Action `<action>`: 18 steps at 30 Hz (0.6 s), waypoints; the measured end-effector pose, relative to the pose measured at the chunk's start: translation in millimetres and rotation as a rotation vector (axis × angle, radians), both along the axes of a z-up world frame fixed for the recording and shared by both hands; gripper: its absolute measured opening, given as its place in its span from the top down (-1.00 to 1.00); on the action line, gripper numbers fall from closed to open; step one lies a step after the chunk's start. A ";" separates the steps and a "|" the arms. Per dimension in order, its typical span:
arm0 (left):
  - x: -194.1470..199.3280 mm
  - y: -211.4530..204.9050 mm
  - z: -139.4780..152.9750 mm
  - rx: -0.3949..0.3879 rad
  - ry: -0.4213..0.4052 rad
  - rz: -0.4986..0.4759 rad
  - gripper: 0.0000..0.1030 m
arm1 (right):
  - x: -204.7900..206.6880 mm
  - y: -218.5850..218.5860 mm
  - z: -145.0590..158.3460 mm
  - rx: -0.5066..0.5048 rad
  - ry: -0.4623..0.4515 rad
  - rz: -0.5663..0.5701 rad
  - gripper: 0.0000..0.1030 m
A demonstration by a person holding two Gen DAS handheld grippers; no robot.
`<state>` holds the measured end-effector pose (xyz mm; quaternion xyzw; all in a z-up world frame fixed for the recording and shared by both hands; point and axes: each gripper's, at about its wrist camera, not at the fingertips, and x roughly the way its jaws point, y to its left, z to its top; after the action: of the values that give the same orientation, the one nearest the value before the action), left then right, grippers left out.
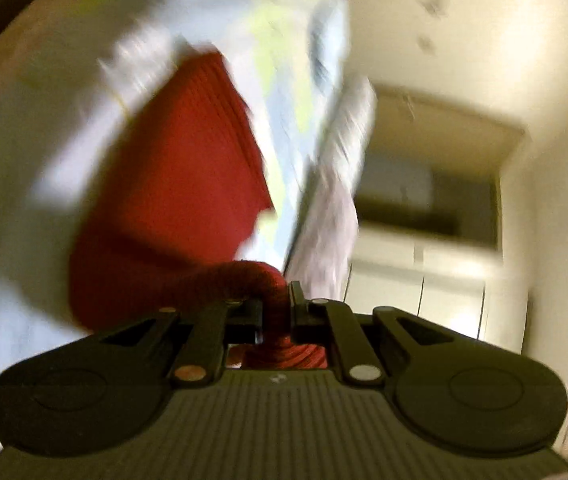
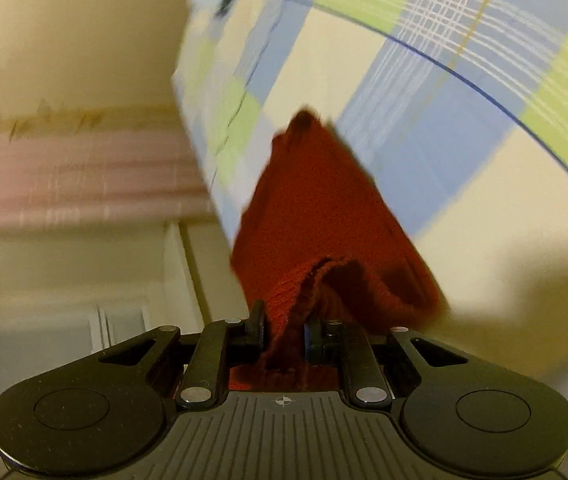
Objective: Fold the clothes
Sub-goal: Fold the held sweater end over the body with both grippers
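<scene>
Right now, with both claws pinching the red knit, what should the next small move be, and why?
Probably draw the two claws apart to pull the cloth taut. The left claw and right claw each pinch a bunched edge of the red garment, which sags crumpled over the checked sheet.

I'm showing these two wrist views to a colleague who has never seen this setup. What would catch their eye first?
The red knit garment dominates: it fills the middle of the left wrist view, with a bunched edge pinched in the left gripper. In the right wrist view the same red cloth rises in a peak from the right gripper, which is also shut on it. Behind it lies a checked sheet in blue, green and cream, blurred by motion.
</scene>
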<state>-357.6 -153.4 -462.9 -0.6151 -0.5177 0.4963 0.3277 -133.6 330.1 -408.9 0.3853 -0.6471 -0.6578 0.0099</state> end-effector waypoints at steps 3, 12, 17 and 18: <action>-30.3 11.5 -36.5 -0.011 -0.183 0.054 0.80 | -42.0 0.0 -39.5 -0.071 -0.101 -0.136 0.60; -81.9 18.7 -50.9 0.096 -0.282 0.075 0.25 | -65.0 -0.3 -56.4 -0.180 -0.076 -0.428 -0.37; -110.8 21.0 -27.1 0.029 -0.067 0.003 0.24 | -64.5 0.8 -11.6 0.035 0.047 -0.483 -0.42; -116.1 22.5 -20.1 0.011 -0.013 -0.031 0.25 | -68.5 -0.8 0.2 0.141 0.043 -0.428 -0.41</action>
<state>-473.7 -131.0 -483.0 -0.6247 -0.5128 0.4842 0.3352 -202.1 329.4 -408.7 0.2249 -0.6662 -0.6966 -0.1430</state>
